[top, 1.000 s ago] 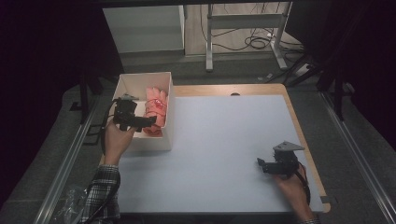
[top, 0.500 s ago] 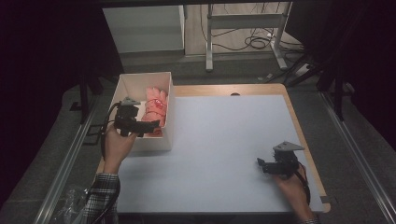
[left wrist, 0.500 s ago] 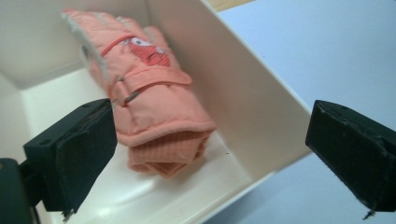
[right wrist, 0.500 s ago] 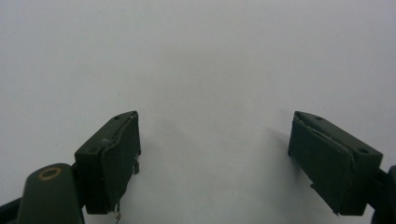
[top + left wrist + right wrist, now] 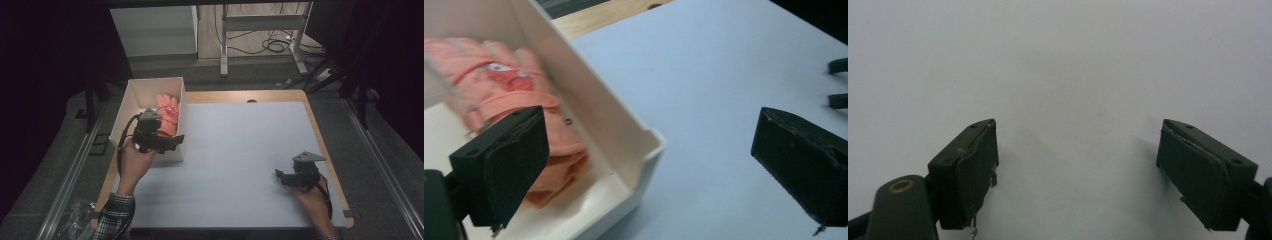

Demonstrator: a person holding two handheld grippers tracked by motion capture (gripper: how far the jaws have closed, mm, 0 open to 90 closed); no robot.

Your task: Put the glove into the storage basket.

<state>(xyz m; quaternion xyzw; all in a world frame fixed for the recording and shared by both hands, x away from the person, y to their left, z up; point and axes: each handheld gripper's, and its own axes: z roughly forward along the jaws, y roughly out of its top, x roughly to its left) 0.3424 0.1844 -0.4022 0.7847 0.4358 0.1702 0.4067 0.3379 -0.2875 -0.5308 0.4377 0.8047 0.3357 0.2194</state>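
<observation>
At the left of the high view a white open-topped box stands on the pale blue table mat; inside it lies an orange-pink padded glove with a small red emblem, resting against the box's right-hand wall; the left gripper hovers over the box's near right corner, held in the person's left hand; in the left gripper view its jaws are spread wide, one pad above the glove's cuff and the other out over the mat, so they straddle the box wall and pinch nothing; far to the right, well apart from the box, the right gripper rests low on bare mat, jaws likewise spread and empty. The work appears to be at the reaching stage, glove not yet gripped; the next move probably calls for shifting the left gripper inward so both pads clear the wall, lowering onto the glove, then closing.
</observation>
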